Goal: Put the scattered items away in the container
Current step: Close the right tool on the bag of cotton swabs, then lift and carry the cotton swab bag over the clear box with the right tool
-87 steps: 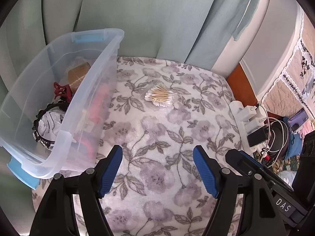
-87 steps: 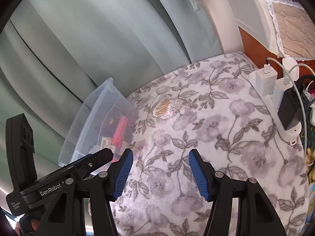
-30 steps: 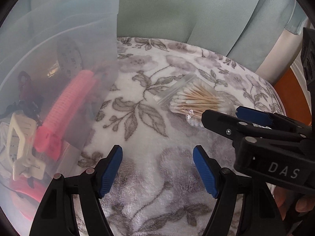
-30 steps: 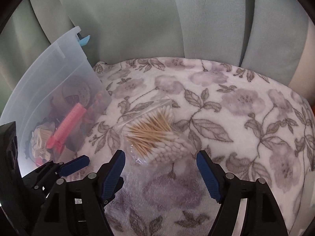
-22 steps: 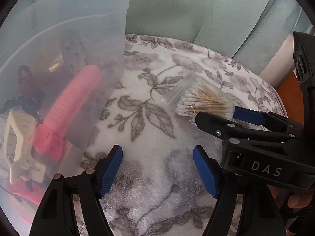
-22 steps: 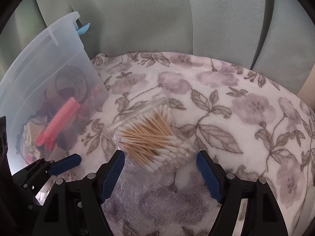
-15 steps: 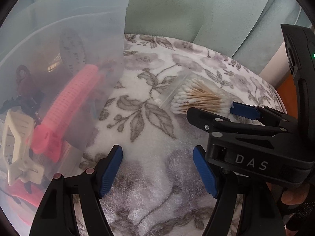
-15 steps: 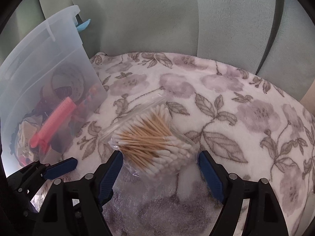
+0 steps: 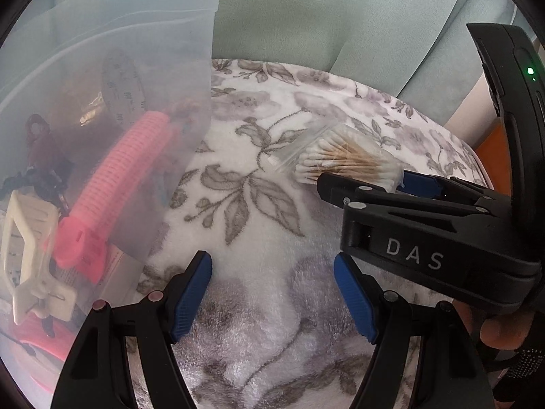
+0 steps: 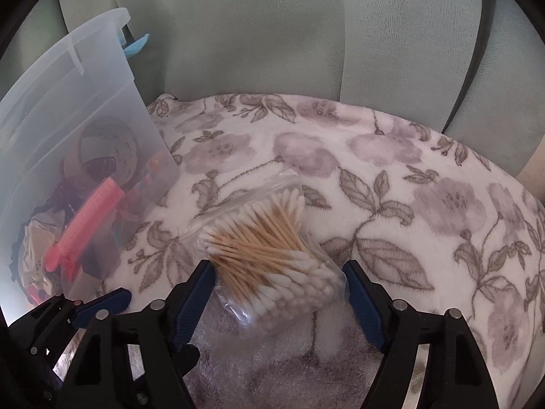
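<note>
The bag of cotton swabs [image 10: 272, 266] lies on the floral blanket [image 10: 425, 204] between the closing fingers of the right claw [image 10: 279, 293], not yet pinched; the left claw [image 9: 272, 289] is apart, empty, beside the clear container [image 10: 68, 119].

White blanket [image 10: 391, 177] with grey-mauve flowers and leaves. Cotton swabs [image 10: 272, 259]: tan sticks, white tips, clear bag. Translucent bin [image 10: 68, 129], blue latch; pink clip [image 10: 85, 221] inside. Black grippers, blue pads [image 10: 196, 301].
</note>
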### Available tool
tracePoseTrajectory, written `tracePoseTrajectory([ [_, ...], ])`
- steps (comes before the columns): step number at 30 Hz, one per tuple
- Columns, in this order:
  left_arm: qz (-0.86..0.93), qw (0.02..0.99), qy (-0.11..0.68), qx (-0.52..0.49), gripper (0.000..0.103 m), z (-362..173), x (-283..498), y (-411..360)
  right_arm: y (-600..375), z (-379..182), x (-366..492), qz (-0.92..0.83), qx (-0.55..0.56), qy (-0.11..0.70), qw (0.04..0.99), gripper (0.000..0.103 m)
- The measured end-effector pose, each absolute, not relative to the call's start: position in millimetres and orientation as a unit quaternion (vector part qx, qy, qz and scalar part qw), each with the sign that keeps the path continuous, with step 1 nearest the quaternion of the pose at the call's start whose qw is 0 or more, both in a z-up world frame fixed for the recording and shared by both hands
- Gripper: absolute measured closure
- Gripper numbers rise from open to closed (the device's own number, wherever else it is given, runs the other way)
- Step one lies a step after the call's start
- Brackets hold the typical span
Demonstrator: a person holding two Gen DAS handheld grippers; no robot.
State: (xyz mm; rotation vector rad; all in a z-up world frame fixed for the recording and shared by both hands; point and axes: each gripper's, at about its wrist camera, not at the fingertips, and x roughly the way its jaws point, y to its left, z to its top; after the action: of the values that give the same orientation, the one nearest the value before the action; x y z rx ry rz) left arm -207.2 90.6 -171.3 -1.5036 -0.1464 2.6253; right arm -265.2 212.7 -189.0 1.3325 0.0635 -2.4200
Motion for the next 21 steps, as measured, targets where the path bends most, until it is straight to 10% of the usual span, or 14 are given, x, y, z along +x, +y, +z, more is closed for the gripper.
tracePoseTrajectory([
  [21,0.862,0.079,-0.02,-0.501,0.028,-142,-173,99,240,-162,-188,-0.852,0.493,-0.037,0.172,0.053],
])
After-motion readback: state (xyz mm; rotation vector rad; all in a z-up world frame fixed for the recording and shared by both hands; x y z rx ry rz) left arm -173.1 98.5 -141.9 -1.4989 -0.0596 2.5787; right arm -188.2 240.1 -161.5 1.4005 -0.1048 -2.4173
